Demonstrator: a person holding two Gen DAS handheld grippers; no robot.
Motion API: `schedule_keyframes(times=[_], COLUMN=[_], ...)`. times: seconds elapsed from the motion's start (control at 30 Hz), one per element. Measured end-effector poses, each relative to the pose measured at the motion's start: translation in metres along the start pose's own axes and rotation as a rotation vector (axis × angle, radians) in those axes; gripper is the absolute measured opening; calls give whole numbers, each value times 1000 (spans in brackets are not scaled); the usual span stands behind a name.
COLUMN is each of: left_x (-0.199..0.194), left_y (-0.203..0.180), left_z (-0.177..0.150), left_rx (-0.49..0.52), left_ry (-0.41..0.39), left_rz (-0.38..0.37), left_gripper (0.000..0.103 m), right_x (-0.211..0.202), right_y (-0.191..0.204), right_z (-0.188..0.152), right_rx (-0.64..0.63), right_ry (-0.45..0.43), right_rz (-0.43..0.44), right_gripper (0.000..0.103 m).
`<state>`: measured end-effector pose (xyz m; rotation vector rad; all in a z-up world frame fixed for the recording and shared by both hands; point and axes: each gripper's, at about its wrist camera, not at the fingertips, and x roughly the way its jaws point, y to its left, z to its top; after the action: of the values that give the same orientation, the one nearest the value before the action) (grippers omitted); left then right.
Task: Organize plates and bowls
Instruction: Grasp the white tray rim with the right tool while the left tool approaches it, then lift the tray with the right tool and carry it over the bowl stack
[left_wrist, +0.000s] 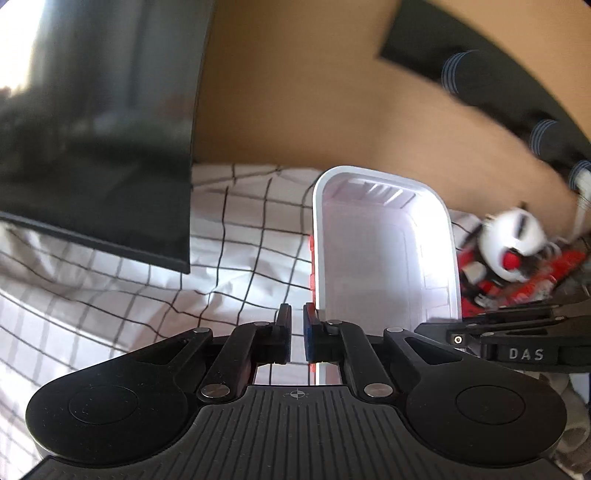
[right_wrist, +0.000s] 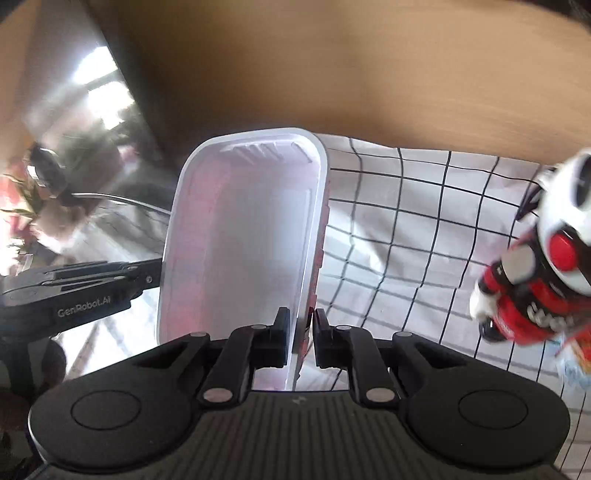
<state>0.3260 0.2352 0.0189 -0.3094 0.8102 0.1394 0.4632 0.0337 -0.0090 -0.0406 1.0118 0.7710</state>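
A white rectangular plastic tray (right_wrist: 240, 240) with a red outside is held above the checked cloth. My right gripper (right_wrist: 300, 332) is shut on the tray's right rim, one finger inside and one outside. In the left wrist view the same tray (left_wrist: 380, 251) lies just right of my left gripper (left_wrist: 297, 332). The left jaws stand nearly closed with a thin gap and nothing between them, right beside the tray's left rim. The left gripper also shows in the right wrist view (right_wrist: 147, 278) at the tray's left side.
A white cloth with a black grid (left_wrist: 147, 295) covers the surface. A black panel (left_wrist: 96, 147) stands at the left. A red, white and black toy figure (right_wrist: 546, 266) lies at the right. A tan wall (right_wrist: 369, 74) is behind.
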Motion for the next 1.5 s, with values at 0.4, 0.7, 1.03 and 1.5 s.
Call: schedule_keyframes(times=[0.4,0.7,1.03,1.5], left_x=[-21,-23,-17,-21], left_y=[13,19,23,32], left_z=[-98,-120,-134,-133], left_rx=[72,98,194,127], left_ry=[89,91,117,135], left_rz=[44,-13,-32,-83], left_gripper=[11,14,16,14], right_x=[7,0,0,-3], right_y=[17,43,67,57], right_z=[-115,-139,-119,-109], right_rx=[150,147,60,130], right_ry=[2,-51,-132,-164], right_rz=[57,-57,-140,-131], right_gripper=[16,16,23,23])
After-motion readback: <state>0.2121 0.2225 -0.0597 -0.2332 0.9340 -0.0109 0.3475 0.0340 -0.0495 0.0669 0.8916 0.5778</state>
